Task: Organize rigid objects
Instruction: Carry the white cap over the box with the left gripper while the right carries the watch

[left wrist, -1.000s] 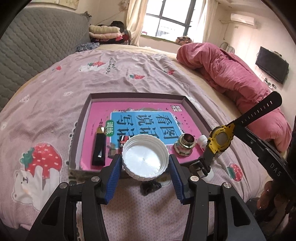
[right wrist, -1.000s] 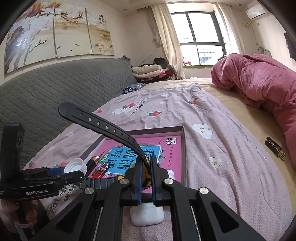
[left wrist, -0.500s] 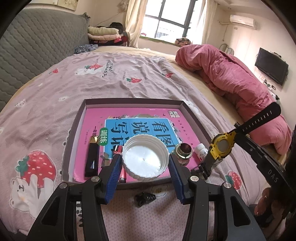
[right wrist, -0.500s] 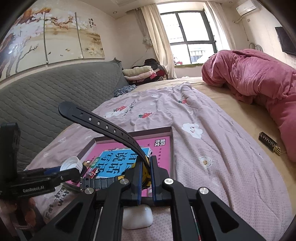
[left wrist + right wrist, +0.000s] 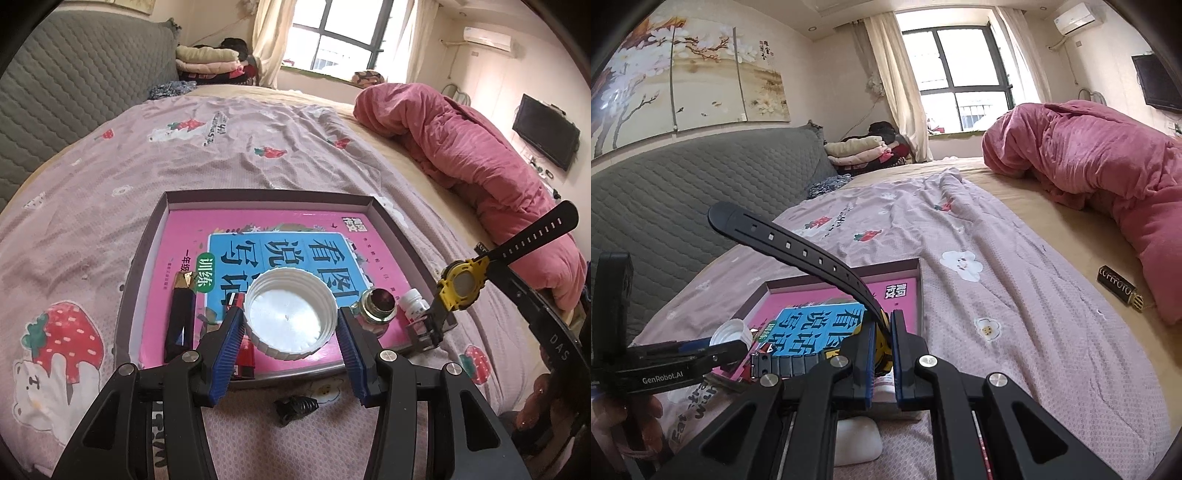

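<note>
Bed [image 5: 184, 166], wide and soft, spread with a strawberry sheet and used as the place for sorting. Set flat in the middle of it, a dark tray [image 5: 266, 194], likely there to keep the hard things together. Filled almost edge to edge by a pink book [image 5: 258, 229], laid flat like a floor for the small stuff.

Held over the near part of the tray, the left tongs [image 5: 290, 317], about half open and pressed on both sides of a white cap [image 5: 290, 332]. Kept open side up, probably ready to be put down in there.

Lifted by the tray's near corner, the right tongs [image 5: 882, 332], squeezed almost fully shut on the yellow body of a watch [image 5: 460, 286], one black strap sticking up. Gripped by the body, most likely, because of the bendy straps.

Already in the tray: a black bar [image 5: 181, 321], a shiny metal nut [image 5: 376, 304] and a tiny white bottle [image 5: 415, 299]. Left out on the sheet, just in front of the tray: a small black clip [image 5: 295, 406].
</note>
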Demonstrator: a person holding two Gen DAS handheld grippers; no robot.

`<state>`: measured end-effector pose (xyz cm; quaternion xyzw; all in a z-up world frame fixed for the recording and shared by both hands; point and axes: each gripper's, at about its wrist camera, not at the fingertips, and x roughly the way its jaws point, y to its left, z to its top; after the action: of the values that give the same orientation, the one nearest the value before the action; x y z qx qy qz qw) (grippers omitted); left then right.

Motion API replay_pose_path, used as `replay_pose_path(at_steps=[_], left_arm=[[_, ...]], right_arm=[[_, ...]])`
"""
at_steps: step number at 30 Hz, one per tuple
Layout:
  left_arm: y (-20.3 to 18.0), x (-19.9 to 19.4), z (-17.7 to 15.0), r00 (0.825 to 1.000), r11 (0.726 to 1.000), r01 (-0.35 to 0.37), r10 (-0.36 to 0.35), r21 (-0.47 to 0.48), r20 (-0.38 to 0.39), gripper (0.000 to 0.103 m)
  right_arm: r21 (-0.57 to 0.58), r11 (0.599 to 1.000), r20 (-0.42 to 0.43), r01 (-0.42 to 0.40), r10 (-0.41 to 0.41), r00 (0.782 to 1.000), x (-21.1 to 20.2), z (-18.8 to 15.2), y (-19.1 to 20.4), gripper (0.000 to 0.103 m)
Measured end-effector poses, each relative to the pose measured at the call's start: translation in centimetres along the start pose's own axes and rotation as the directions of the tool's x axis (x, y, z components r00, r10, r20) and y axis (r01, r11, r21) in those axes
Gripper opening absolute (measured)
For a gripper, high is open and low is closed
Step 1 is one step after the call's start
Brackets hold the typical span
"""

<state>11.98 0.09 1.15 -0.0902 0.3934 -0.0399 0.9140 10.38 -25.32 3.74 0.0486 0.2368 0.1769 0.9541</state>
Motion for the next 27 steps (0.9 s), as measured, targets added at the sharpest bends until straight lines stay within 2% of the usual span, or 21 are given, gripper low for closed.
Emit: replay_pose_path(at_steps=[27], left_arm=[[-0.2,4.1,0.0,0.998,1.000,0.018,-0.019,-0.019,-0.052,0.052]], right_arm=[[-0.102,0.994,-0.059,0.030,-0.036,0.998,2.5,-1.2,2.3,0.008]])
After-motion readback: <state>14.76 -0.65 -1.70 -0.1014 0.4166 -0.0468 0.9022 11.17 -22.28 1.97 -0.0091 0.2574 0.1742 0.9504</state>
